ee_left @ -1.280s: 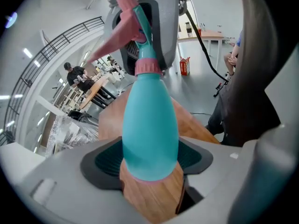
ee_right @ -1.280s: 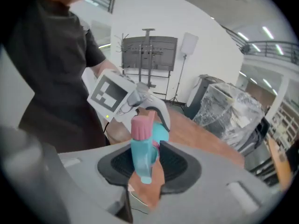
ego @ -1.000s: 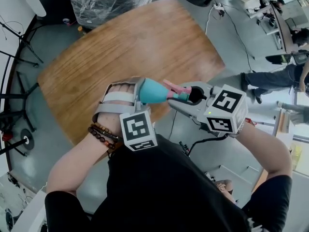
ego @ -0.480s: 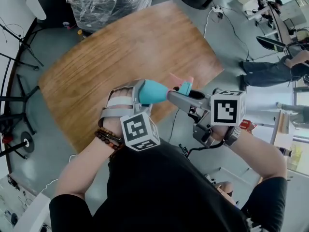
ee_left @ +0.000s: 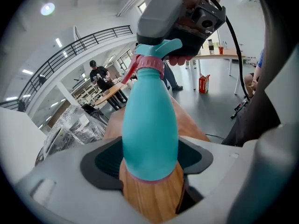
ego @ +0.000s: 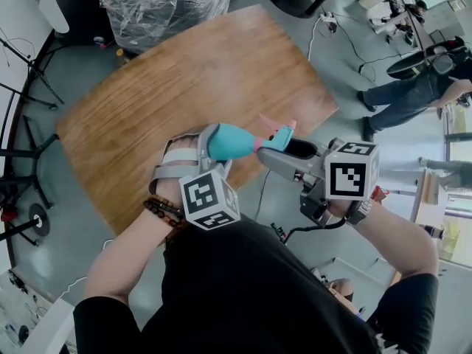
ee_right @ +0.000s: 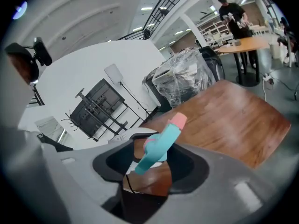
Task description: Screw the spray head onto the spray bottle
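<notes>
My left gripper (ego: 214, 144) is shut on the teal spray bottle (ego: 232, 140), held lying on its side above the near edge of the wooden table (ego: 184, 87). In the left gripper view the bottle (ee_left: 149, 125) fills the gap between the left gripper's (ee_left: 149, 157) pads. The teal spray head (ego: 276, 133) with its pink nozzle sits on the bottle's neck above a pink collar (ee_left: 149, 65). My right gripper (ego: 286, 150) surrounds the head. Its jaws have just been opening; in the right gripper view the spray head (ee_right: 161, 143) stands between the right gripper's (ee_right: 149, 160) pads with a gap on each side.
A plastic-wrapped bundle (ego: 158, 2) stands beyond the table's far edge. Black stands (ego: 22, 168) line the left side. A person (ego: 413, 94) is at desks on the far right, with cables across the grey floor (ego: 346, 43).
My right gripper has rolled about its axis; its marker cube shows a different face. The spray head's pink nozzle swung from lying along the bottle to pointing up. The left gripper barely moved.
</notes>
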`<state>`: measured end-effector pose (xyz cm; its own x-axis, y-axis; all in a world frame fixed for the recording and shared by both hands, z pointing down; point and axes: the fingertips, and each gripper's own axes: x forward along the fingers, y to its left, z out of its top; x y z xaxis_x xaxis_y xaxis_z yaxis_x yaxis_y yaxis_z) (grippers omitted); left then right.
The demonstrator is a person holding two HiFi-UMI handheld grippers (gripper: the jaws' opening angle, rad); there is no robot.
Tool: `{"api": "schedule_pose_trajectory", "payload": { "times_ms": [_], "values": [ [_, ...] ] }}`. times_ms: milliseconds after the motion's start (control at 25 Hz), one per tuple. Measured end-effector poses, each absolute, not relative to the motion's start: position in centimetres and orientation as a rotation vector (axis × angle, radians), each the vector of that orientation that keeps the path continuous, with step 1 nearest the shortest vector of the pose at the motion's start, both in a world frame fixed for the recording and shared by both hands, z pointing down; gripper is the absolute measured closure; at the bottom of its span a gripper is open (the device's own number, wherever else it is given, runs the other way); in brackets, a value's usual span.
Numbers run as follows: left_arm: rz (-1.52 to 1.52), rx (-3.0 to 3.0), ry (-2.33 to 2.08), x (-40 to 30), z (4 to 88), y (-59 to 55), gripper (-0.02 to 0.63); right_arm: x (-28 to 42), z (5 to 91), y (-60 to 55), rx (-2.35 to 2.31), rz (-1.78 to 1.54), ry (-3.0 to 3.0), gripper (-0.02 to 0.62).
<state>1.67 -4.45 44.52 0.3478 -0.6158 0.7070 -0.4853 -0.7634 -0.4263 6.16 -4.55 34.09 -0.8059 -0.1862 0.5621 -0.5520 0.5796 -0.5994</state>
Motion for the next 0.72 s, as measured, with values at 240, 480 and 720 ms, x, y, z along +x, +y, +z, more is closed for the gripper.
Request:
{"api": "schedule_pose_trajectory", "payload": {
  "times_ms": [240, 480, 720],
  "values": [
    [-1.397, -2.441, 0.996, 1.7, 44.4, -4.2, 0.232, 6.2, 34.2, -3.7, 0.526, 0.792, -2.353, 0.463],
    [-1.414, -2.385, 0.983, 1.4, 44.1, -4.4, 0.232, 5.9, 34.1, -3.4, 0.455, 0.673, -2.325, 0.495],
    [-1.485, -2.189, 1.011, 0.6, 43.8, -4.9, 0.232, 6.4, 34.8, -4.1, 0.581, 1.069, -2.277, 0.502]
  ]
}}
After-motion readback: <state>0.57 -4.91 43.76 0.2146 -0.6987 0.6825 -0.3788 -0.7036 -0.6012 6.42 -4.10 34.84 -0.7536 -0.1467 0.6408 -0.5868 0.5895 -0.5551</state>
